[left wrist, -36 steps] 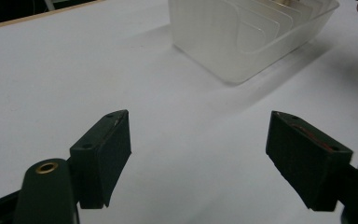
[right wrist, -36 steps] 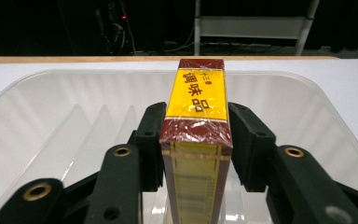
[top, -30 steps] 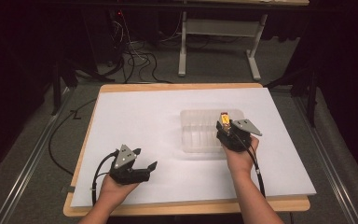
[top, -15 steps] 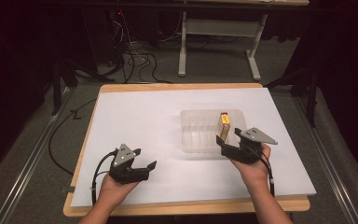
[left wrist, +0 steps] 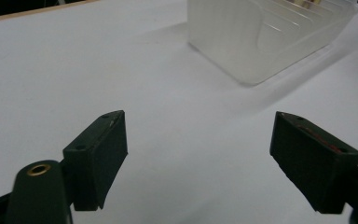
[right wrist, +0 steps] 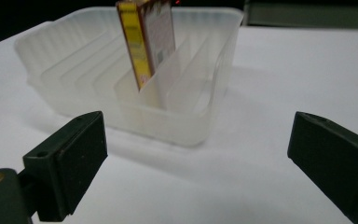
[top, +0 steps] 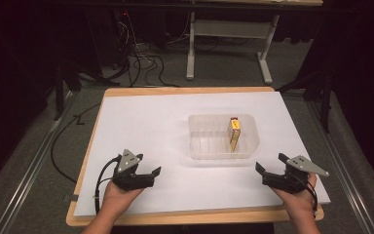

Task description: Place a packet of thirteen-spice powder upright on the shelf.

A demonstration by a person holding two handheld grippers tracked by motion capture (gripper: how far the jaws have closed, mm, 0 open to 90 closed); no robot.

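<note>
**A:** Looks parked. Left claw [top: 148,174] resting low on the table [top: 141,122] near the front edge, spread wide, nothing between the jaws. Probably just idle there, well apart from the tray [top: 222,139].

**B:** Yep. Right claw [top: 271,170] also spread, having just been opening, nothing between the jaws, sitting off the tray's front right corner. Reads like a finished drop-off.

**A:** Box [top: 234,133] standing on edge in one of the tray's slots, toward the right end. Held upright by the dividers, hence no claw needed on it.

**B:** Right claw view agrees: box [right wrist: 147,39] wedged between ribs, leaning a touch, top poking above the rim [right wrist: 121,14]. Can't tell how snug, though.

**A:** Slots to the left bare, probably room for more.
</note>
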